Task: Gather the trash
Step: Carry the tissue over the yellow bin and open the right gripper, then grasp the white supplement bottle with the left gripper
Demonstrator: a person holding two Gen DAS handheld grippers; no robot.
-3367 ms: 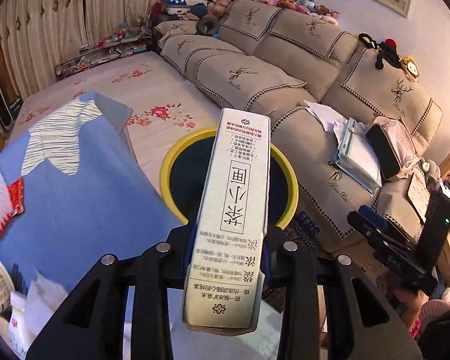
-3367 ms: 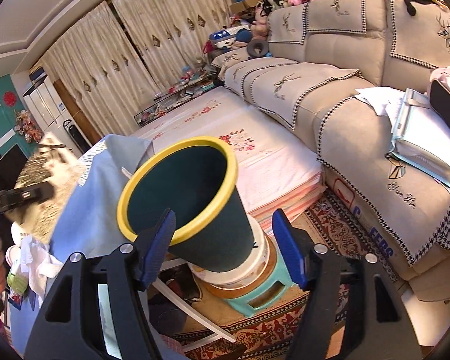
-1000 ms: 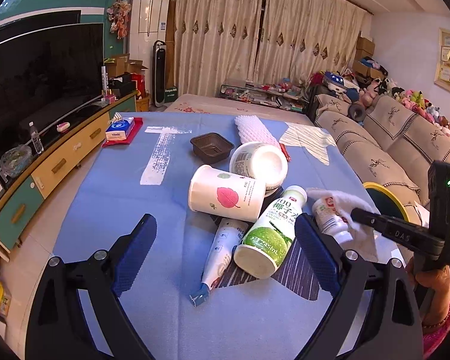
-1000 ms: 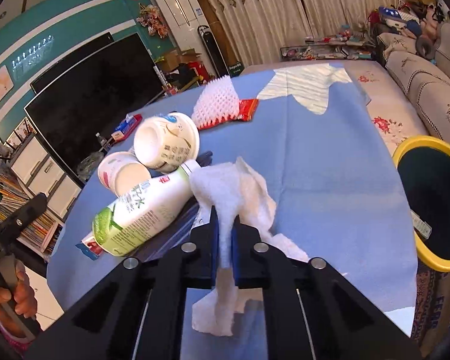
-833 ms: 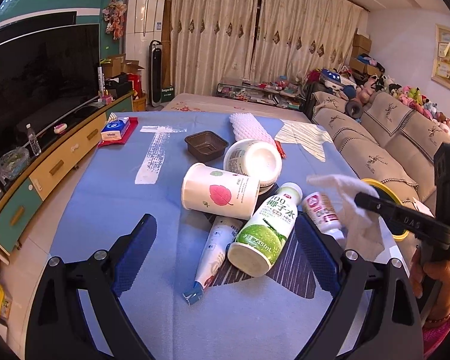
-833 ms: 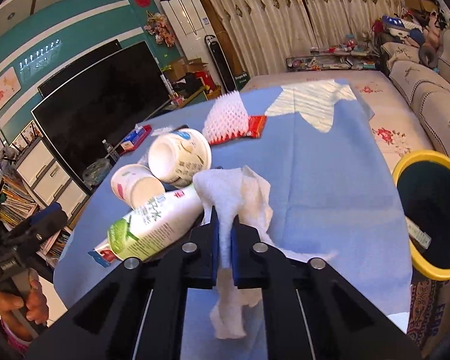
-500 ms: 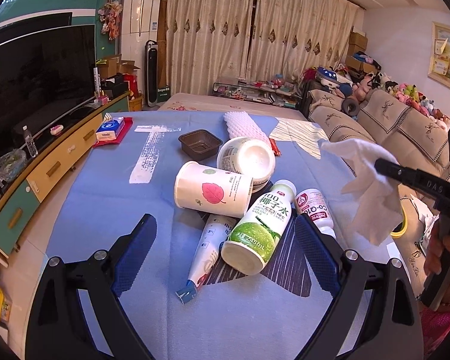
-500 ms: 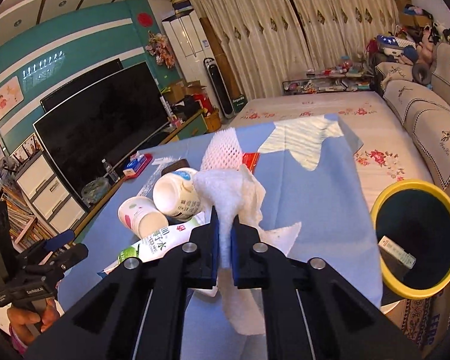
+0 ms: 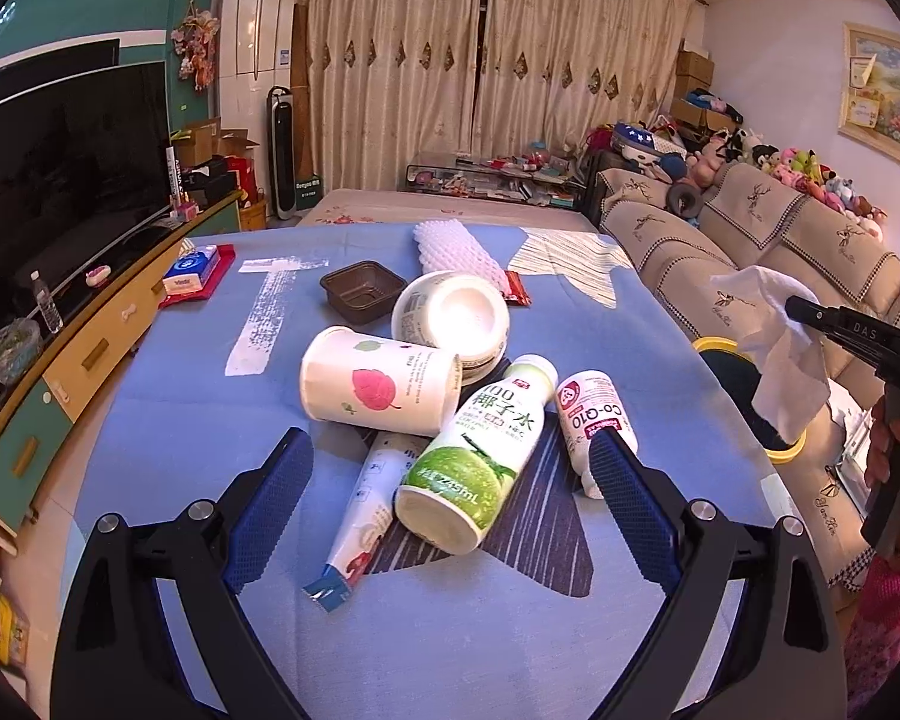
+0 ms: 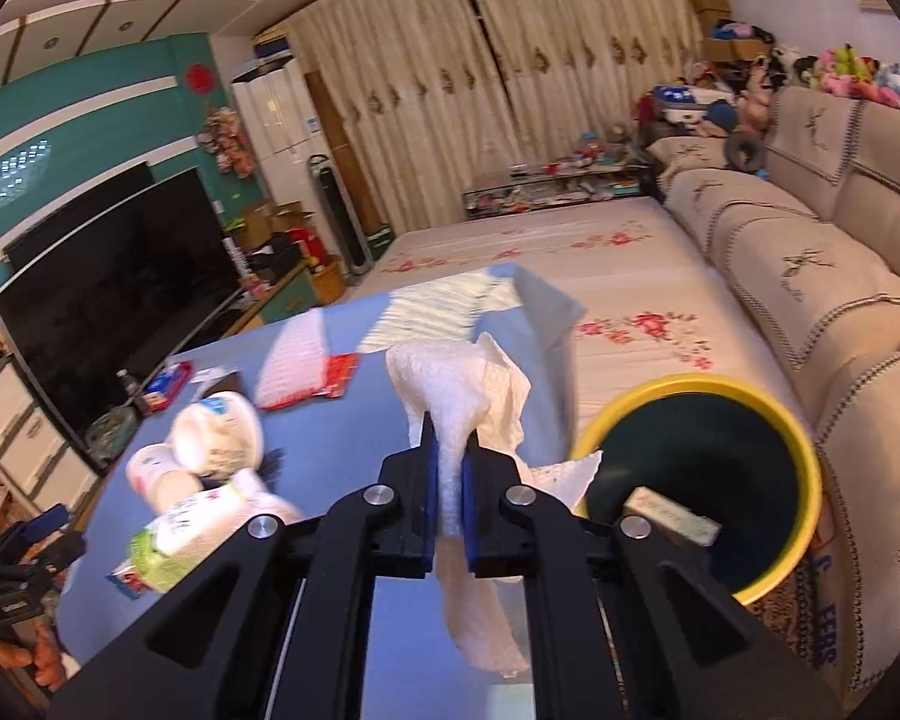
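My right gripper (image 10: 449,468) is shut on a crumpled white paper towel (image 10: 456,390), which hangs in the air off the table's right side; the same towel (image 9: 780,348) shows at the right of the left wrist view. Just right of it stands the yellow-rimmed dark bin (image 10: 750,420) with a carton (image 10: 672,516) inside. My left gripper (image 9: 450,498) is open above the blue tablecloth (image 9: 210,408), its fingers on either side of a green-label bottle (image 9: 480,450). Around that lie a paper cup (image 9: 378,387), a white tub (image 9: 450,318), a small Co-Q10 bottle (image 9: 591,420) and a tube (image 9: 366,510).
A brown tray (image 9: 363,288), a white foam net (image 9: 456,249) and a red wrapper (image 9: 516,288) lie further back on the table. A TV cabinet (image 9: 60,360) runs along the left, a sofa (image 9: 750,240) along the right. A hand (image 9: 894,444) holds the right gripper.
The right gripper has lifted the paper towel off the table and carried it right toward the bin. The left gripper has drifted slightly over the pile and stayed open.
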